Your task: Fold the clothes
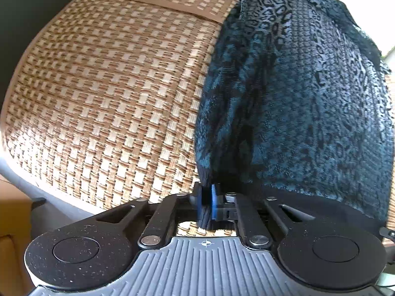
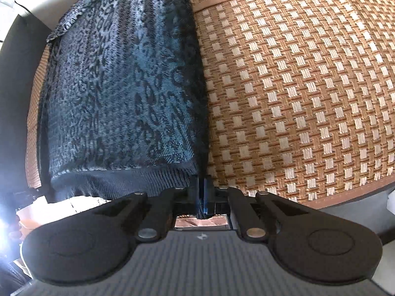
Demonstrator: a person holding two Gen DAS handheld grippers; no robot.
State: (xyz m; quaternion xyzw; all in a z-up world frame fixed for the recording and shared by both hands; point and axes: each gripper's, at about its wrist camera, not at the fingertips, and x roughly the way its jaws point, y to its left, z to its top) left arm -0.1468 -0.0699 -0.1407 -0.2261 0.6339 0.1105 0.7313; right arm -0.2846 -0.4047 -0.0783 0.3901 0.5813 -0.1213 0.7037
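Over on the left, the left gripper (image 1: 207, 198) points steeply down, its blue pads (image 1: 213, 201) pinched on a corner of the dark blue patterned garment (image 1: 296, 113); the cloth rises from the jaws and drapes across the woven tan mat (image 1: 111, 93); further right, the right gripper (image 2: 203, 193) has its fingers pressed tight together on another corner of the same garment (image 2: 118, 93), which lies folded over the mat (image 2: 296, 86), its fringed hem just beside the fingers.

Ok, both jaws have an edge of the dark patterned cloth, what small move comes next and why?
Probably carry the pinched edge across over the rest of the dark patterned cloth. The left gripper and right gripper each clamp it, and it hangs in a fold above the woven mat.
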